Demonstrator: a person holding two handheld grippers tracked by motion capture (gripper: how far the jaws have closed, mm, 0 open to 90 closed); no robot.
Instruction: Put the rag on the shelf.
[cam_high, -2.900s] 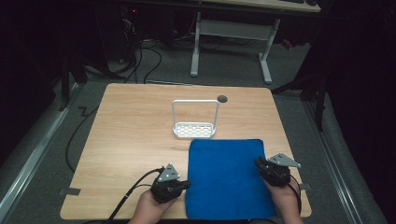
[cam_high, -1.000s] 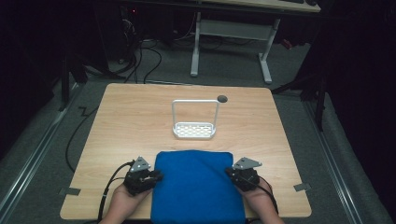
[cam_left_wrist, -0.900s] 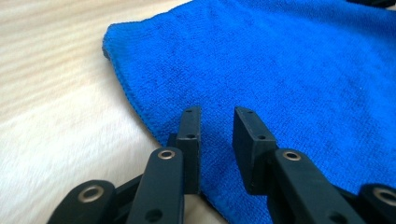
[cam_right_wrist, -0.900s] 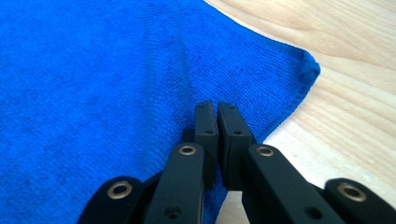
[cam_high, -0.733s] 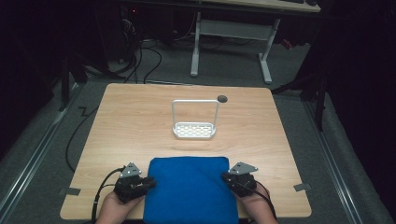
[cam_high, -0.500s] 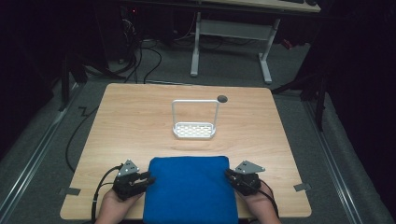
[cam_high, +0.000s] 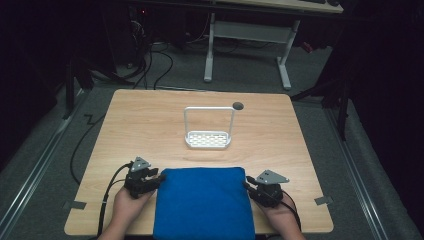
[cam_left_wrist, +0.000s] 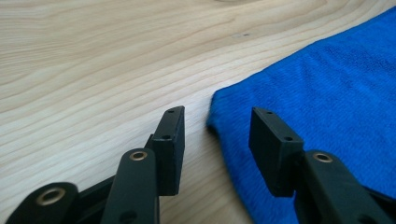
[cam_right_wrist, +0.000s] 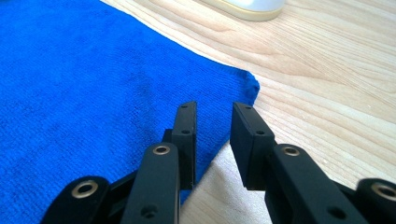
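A blue cloth lies flat at the middle of the table's near edge and hangs a little over it. My left gripper sits at its far left corner. In the left gripper view the jaws stand open, with the cloth's corner lying on the wood between them. My right gripper is at the far right corner. Its jaws are open by a narrow gap, and the cloth's edge runs under the left jaw.
A white wire rack with a perforated base stands mid-table beyond the cloth; its base also shows in the right gripper view. A dark round hole sits behind it. Grey tape patches mark the near corners of the wooden table.
The cloth has slid from the right side to the middle and closer to the near edge, with both grippers at its far corners. Over the last half second little has moved.
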